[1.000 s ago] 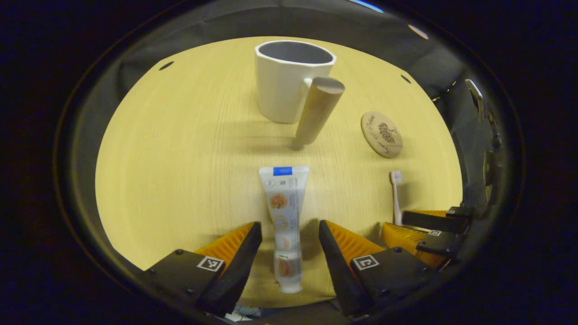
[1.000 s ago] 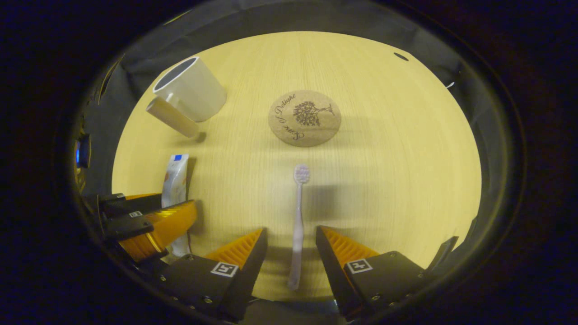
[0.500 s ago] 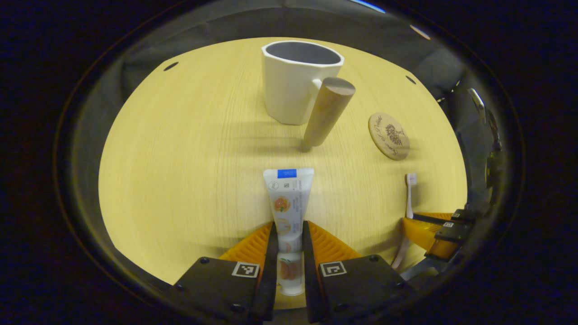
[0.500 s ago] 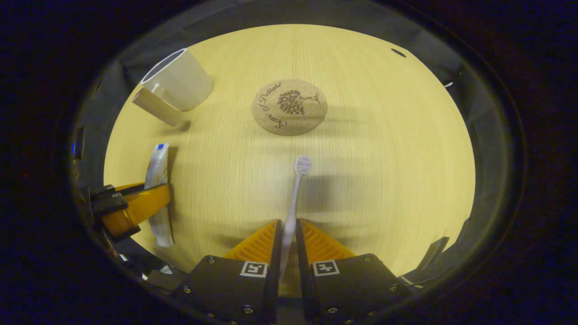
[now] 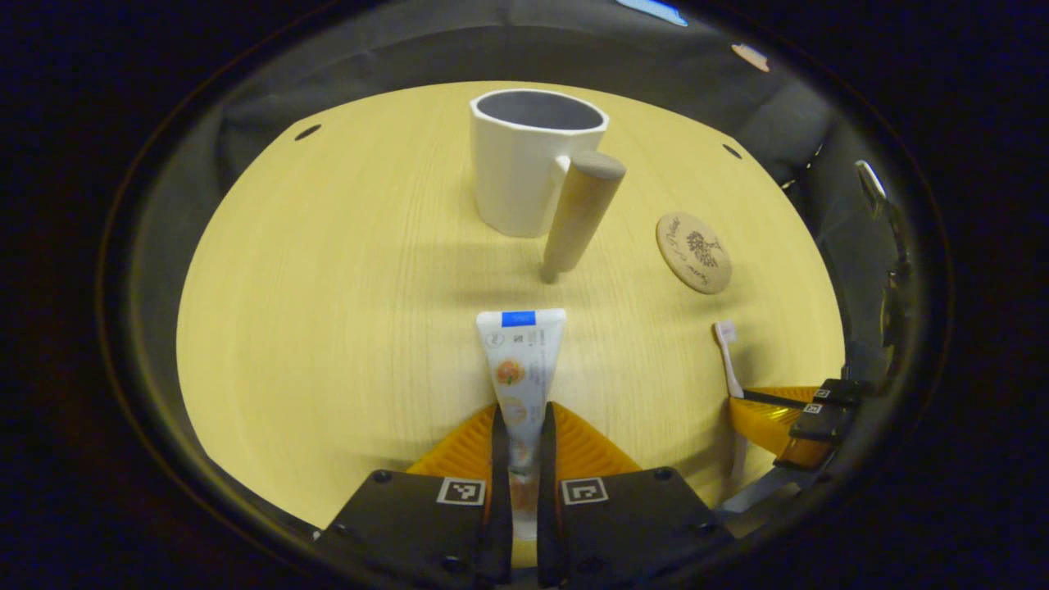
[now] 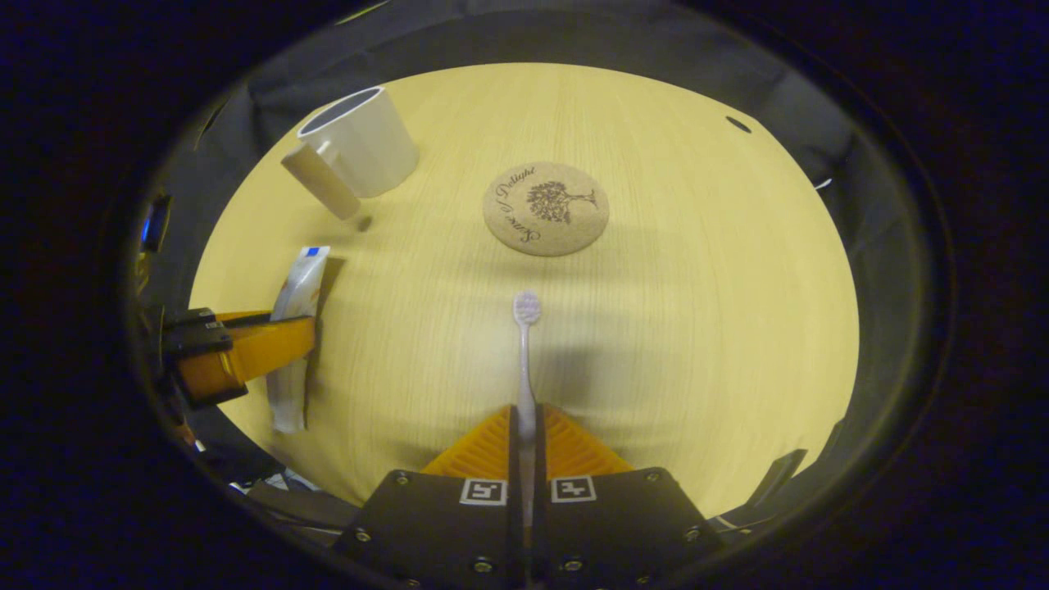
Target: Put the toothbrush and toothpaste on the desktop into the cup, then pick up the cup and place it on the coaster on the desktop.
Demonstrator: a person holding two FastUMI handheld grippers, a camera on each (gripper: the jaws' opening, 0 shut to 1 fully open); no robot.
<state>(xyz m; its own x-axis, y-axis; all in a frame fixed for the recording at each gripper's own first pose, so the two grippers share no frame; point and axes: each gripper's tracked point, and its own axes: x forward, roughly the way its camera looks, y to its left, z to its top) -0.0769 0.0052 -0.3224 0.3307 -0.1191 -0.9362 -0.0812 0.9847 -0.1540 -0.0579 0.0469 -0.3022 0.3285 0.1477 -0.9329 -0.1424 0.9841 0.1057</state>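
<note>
In the left gripper view my left gripper is shut on the white toothpaste tube, which points ahead with its flat blue end forward. Straight beyond stands the white cup with its wooden handle slanting toward me. In the right gripper view my right gripper is shut on the pale toothbrush, bristles forward. The round cork coaster lies ahead of it; the cup stands far left. The left gripper shows there too, gripping the tube.
The round yellow wooden table has small dark holes near its far rim. The right gripper with the toothbrush shows at the lower right of the left gripper view, near the coaster. Black cloth surrounds the table.
Both grippers went from open around their items to shut on them. The tube and the toothbrush now sit lifted a little off the table, and both views have risen slightly.
</note>
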